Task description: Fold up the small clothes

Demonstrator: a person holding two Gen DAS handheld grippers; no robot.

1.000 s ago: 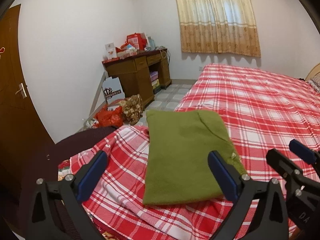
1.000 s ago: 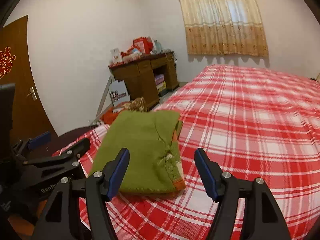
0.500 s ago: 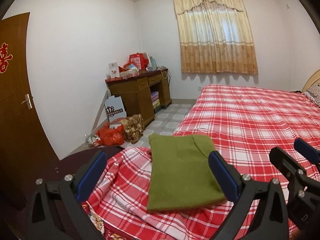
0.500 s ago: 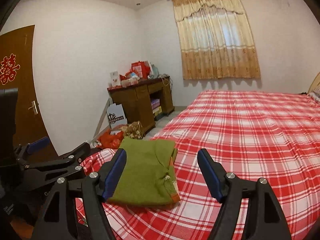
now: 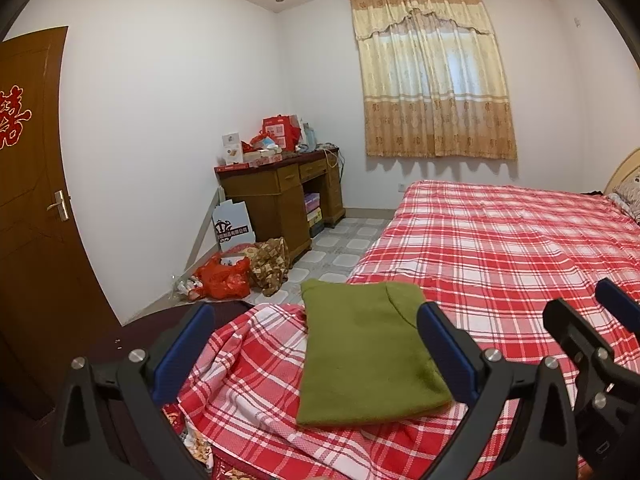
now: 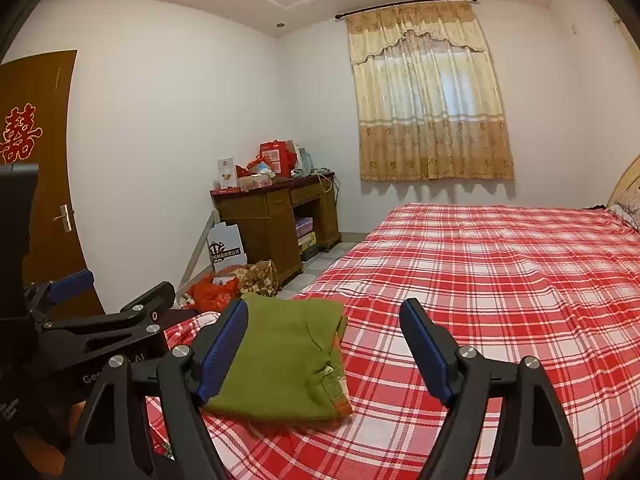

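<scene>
A folded green garment point(image 5: 360, 352) lies flat on the near corner of the red plaid bed point(image 5: 512, 248); it also shows in the right wrist view point(image 6: 280, 360), with an orange trim at its near right edge. My left gripper point(image 5: 312, 348) is open and empty, held above and in front of the garment, apart from it. My right gripper point(image 6: 324, 344) is open and empty, raised above the garment's right side. The right gripper also shows at the right edge of the left wrist view point(image 5: 592, 340).
A wooden desk point(image 5: 280, 192) piled with boxes stands by the far wall. A red bag point(image 5: 220, 276) and patterned cloth point(image 5: 268, 264) lie on the tiled floor. A brown door point(image 5: 28, 200) is at the left. A curtained window point(image 5: 432, 80) is behind the bed.
Both grippers have risen and tilted upward away from the garment; more wall and ceiling show now. The garment has not moved. Both stay open.
</scene>
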